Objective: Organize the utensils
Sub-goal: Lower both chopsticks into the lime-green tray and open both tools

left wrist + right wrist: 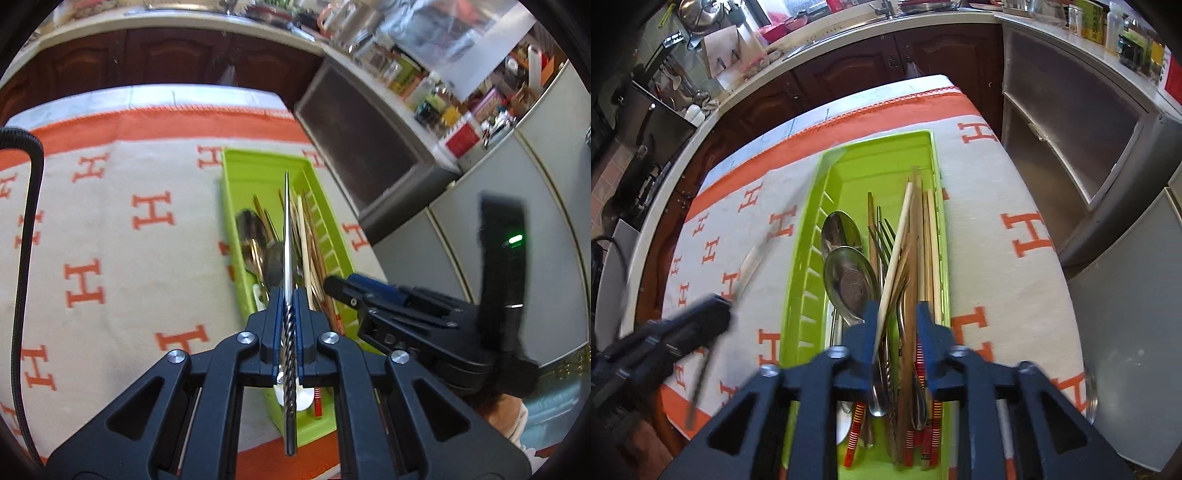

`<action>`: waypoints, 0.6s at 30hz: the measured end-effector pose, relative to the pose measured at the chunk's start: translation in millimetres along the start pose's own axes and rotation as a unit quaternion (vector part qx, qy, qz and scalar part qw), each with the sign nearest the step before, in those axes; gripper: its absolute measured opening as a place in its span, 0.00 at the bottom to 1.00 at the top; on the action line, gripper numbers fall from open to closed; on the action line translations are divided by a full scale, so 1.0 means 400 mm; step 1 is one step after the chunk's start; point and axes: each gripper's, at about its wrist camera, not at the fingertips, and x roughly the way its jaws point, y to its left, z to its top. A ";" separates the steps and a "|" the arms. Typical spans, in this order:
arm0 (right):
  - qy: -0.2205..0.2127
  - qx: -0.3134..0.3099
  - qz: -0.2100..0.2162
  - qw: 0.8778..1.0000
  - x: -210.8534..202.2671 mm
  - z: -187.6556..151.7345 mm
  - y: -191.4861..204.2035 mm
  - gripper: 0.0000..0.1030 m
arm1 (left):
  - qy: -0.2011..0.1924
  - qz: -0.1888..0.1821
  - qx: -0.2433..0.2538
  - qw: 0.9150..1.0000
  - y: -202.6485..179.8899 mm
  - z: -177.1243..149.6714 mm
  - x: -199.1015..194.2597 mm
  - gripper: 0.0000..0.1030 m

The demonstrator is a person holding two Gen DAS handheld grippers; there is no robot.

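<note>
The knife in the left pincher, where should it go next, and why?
Probably down into the green tray, laid lengthwise. The left gripper is shut on the knife and holds it above the tray, where the spoons, a fork and chopsticks already lie the long way. The right gripper is open over the tray, pressing on nothing.
</note>
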 end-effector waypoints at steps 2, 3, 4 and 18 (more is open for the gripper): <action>-0.013 0.003 0.005 1.000 -0.014 -0.002 -0.008 0.36 | 0.013 0.000 0.002 1.000 -0.004 -0.008 0.022 0.03; -0.018 0.002 0.006 1.000 -0.021 -0.004 -0.010 0.36 | 0.019 0.000 0.003 1.000 -0.006 -0.012 0.029 0.03; -0.020 0.002 0.006 1.000 -0.027 -0.007 -0.008 0.36 | 0.024 0.000 0.003 1.000 -0.003 -0.015 0.036 0.04; -0.031 -0.008 0.029 0.999 -0.065 -0.065 0.004 0.36 | 0.020 0.035 0.012 0.999 0.029 -0.056 0.001 0.37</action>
